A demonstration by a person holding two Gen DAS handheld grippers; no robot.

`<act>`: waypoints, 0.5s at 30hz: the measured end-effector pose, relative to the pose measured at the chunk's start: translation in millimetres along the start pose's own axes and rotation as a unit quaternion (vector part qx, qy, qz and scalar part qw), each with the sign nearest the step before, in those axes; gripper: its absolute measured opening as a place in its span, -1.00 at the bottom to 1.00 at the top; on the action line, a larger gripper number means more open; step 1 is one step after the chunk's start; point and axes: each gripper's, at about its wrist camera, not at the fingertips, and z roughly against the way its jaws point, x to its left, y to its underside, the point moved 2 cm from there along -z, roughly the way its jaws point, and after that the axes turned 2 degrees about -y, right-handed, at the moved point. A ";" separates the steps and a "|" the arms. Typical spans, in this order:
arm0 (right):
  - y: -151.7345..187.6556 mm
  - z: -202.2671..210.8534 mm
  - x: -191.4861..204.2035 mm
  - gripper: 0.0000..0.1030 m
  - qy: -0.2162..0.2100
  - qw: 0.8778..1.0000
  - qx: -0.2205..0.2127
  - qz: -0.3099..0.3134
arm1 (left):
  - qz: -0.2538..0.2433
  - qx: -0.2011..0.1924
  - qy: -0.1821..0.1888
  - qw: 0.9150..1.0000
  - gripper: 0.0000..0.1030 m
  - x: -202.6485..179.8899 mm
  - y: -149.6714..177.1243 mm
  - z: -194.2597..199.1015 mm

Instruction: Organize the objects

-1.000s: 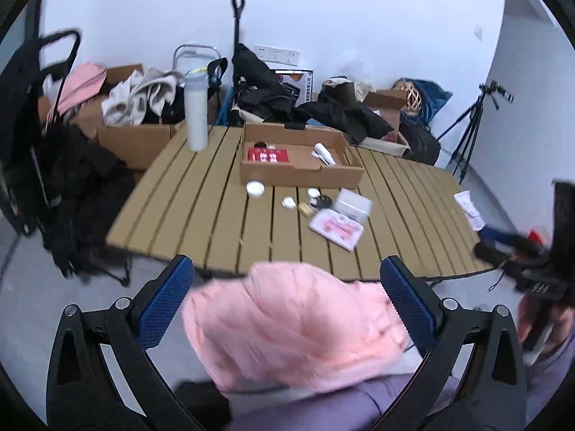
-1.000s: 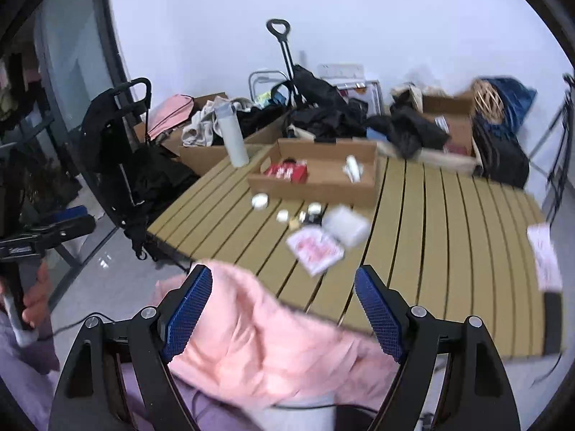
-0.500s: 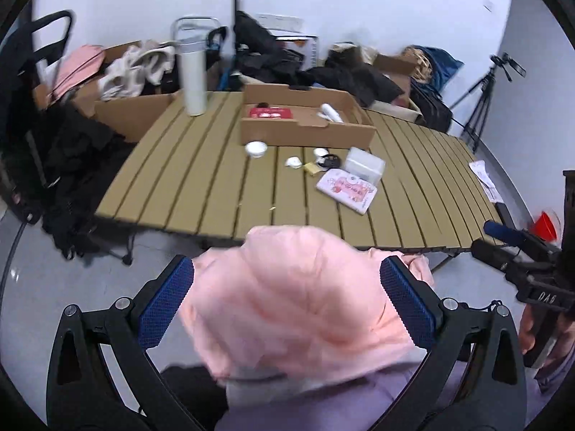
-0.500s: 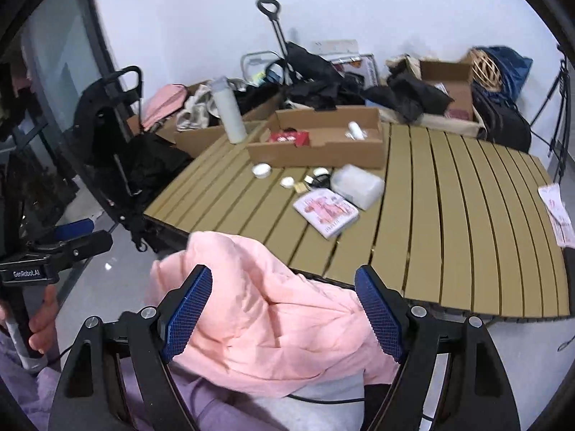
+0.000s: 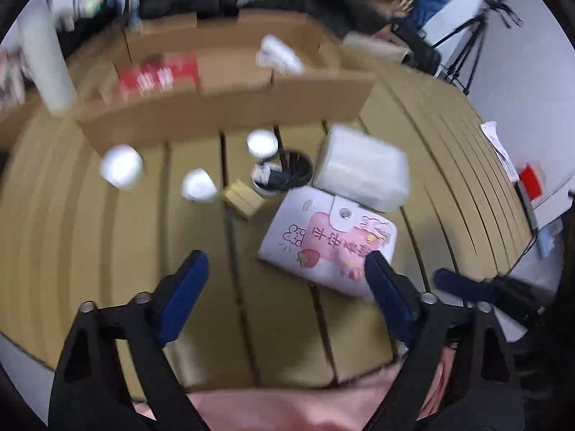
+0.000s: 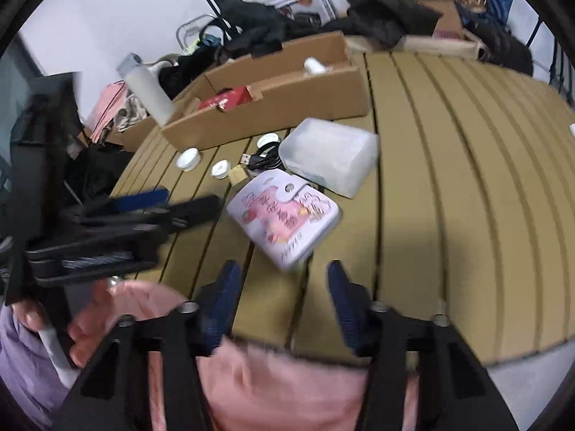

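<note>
A pink-and-white wallet with a snap flap (image 5: 329, 242) (image 6: 284, 215) lies on the slatted wooden table (image 5: 107, 251) (image 6: 467, 179). Behind it sits a translucent plastic box (image 5: 361, 168) (image 6: 329, 154), a black cable coil (image 5: 284, 172) (image 6: 264, 158), a small tan block (image 5: 244, 199) (image 6: 237, 173) and three small white lids (image 5: 122, 165) (image 6: 187, 160). A cardboard tray (image 5: 222, 107) (image 6: 273, 111) holds a red packet (image 5: 158, 73) (image 6: 226, 100) and a white tube (image 5: 280, 55) (image 6: 314, 65). My left gripper (image 5: 284, 287) is open and empty just short of the wallet. My right gripper (image 6: 282, 289) is open and empty, close to the wallet's near corner.
A white bottle (image 5: 46, 61) (image 6: 147, 88) stands left of the tray. Clothes, boxes and a tripod (image 5: 474, 46) crowd the far side. Papers (image 5: 497, 147) lie at the table's right edge. Pink cloth (image 6: 280, 388) lies below the near edge.
Both grippers have moved forward over the table, close to the wallet. The pink cloth has dropped below the fingers. The right gripper's opening has narrowed.
</note>
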 end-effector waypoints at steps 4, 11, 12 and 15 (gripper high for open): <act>-10.4 -35.6 -15.2 -0.25 -0.008 0.999 0.015 -0.034 | 0.036 0.021 0.035 0.999 0.20 9.3 -1.0 -24.0; -13.2 -42.7 -29.6 -0.33 0.004 1.000 0.018 -0.025 | 0.055 0.043 0.069 0.995 -0.17 -6.0 33.0 3.2; -14.4 -41.6 -34.0 -0.33 0.002 0.999 0.019 -0.028 | 0.055 0.044 0.075 0.995 -0.16 -8.1 35.8 4.9; -17.0 -42.1 -42.0 -0.33 -0.006 0.999 0.023 -0.030 | 0.060 0.028 0.039 0.997 -0.09 -3.3 34.9 2.4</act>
